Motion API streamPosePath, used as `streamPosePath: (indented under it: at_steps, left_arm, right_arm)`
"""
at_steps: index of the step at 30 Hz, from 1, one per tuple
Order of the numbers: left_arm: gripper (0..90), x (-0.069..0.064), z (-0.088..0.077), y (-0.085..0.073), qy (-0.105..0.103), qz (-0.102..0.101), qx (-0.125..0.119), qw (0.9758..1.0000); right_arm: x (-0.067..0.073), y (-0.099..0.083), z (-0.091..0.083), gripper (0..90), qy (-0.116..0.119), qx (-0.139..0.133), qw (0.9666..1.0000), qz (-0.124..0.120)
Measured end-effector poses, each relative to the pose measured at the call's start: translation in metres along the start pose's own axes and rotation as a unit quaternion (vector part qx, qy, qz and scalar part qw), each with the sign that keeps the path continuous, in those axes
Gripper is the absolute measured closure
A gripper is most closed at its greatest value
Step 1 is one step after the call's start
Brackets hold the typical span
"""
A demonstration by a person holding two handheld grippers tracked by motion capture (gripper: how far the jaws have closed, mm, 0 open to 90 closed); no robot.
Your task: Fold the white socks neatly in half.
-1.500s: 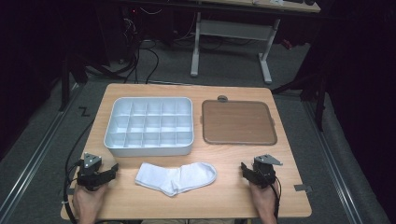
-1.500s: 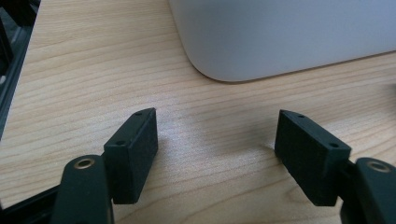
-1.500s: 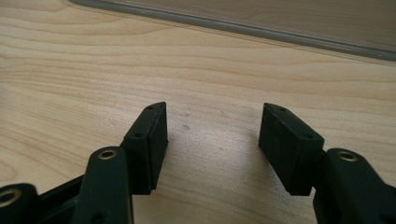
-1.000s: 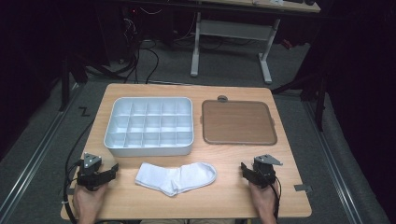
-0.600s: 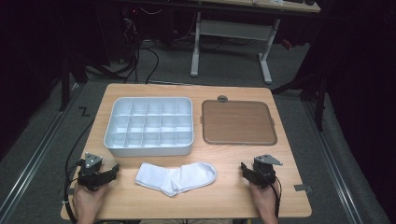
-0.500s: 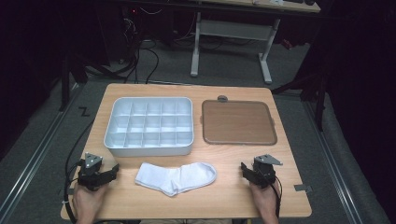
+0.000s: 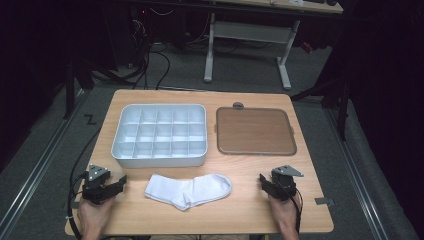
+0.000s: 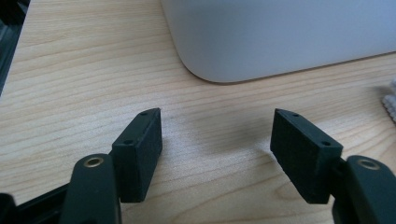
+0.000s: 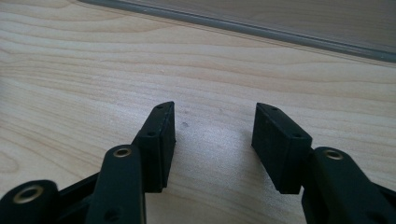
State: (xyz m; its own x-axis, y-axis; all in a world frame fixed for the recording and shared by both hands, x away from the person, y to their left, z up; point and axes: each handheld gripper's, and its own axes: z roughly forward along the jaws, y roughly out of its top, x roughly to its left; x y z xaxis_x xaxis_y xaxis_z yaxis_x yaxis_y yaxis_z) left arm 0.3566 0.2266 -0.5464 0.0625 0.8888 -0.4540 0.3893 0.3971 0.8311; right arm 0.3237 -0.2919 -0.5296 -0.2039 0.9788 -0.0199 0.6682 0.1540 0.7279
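A white sock (image 7: 189, 189) lies flat near the table's front edge, between my two grippers. My left gripper (image 7: 119, 182) rests on the table left of the sock, and in the left gripper view (image 8: 217, 126) its jaws stand apart over bare wood. My right gripper (image 7: 264, 182) rests right of the sock, and the right gripper view (image 9: 215, 114) also shows bare wood between its jaws. Both pairs of jaws have just been closing a little, with nothing between them. The sock's edge (image 8: 390, 100) shows at the far right of the left gripper view.
A white compartment box (image 7: 160, 161) stands behind the sock, with its rounded corner (image 8: 280, 37) close ahead of the left gripper. A brown tray (image 7: 255, 131) lies to the box's right, its rim (image 9: 280, 25) ahead of the right gripper. Cables trail off the table's front corners.
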Motion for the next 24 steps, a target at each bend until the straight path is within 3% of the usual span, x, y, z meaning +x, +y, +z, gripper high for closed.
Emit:
streamPosePath:
  at_steps: [6, 16, 24]
  left_arm:
    - [34.0, -0.006, -0.008, 0.004, -0.025, -0.028, 0.007, 0.9993]
    - [35.5, -0.034, -0.022, 0.004, -0.074, -0.029, 0.029, 0.9964]
    - [35.1, -0.052, -0.027, -0.001, -0.109, -0.043, 0.049, 0.9919]
  right_arm:
    - [0.006, 0.0, -0.005, 53.3, 0.014, -0.008, 0.9999, 0.001]
    - [0.03, 0.012, -0.019, 57.1, 0.063, -0.034, 0.9974, -0.015]
    - [0.053, 0.019, -0.025, 58.4, 0.103, -0.041, 0.9931, -0.038]
